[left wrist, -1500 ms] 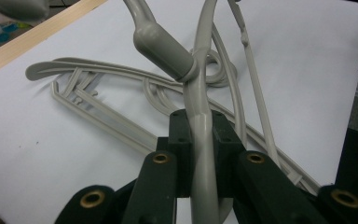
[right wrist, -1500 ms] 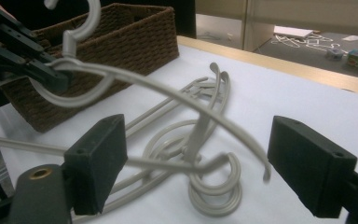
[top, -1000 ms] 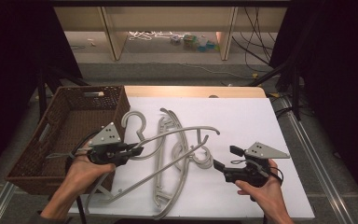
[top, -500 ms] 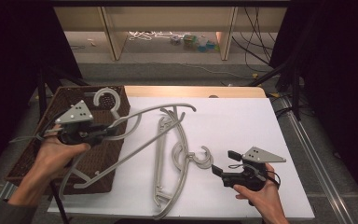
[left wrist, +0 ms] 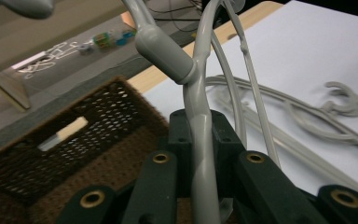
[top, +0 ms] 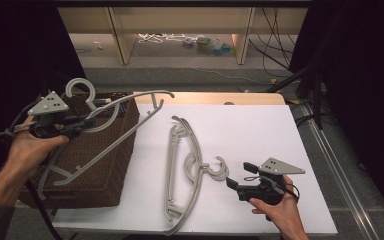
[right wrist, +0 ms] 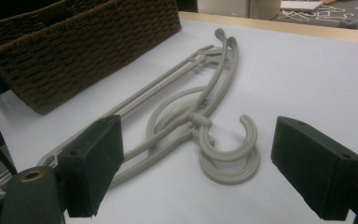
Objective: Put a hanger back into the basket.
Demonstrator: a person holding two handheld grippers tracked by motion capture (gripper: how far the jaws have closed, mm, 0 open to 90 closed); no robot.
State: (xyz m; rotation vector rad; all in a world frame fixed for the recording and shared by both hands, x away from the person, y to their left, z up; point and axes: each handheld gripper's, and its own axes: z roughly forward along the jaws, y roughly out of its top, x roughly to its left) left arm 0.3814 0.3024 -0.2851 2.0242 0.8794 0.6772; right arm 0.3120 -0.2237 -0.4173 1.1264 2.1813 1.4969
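white table [top: 260,130] at left: left gripper [top: 82,124] clamps a grey hanger [top: 112,137] over the basket [top: 105,172]; right gripper [top: 236,185] gapes wide near stacked hangers [top: 187,170].

A lab — black curtains [top: 360,75], loose cables [top: 275,45], white-covered table [top: 260,125].

A white table [top: 260,135] carries two stacked grey hangers [top: 187,170] and a brown wicker basket [top: 97,172].

Pale grey hangers [top: 190,170], a dark brown woven basket [top: 105,165], and a seemingly white tabletop [top: 260,130].
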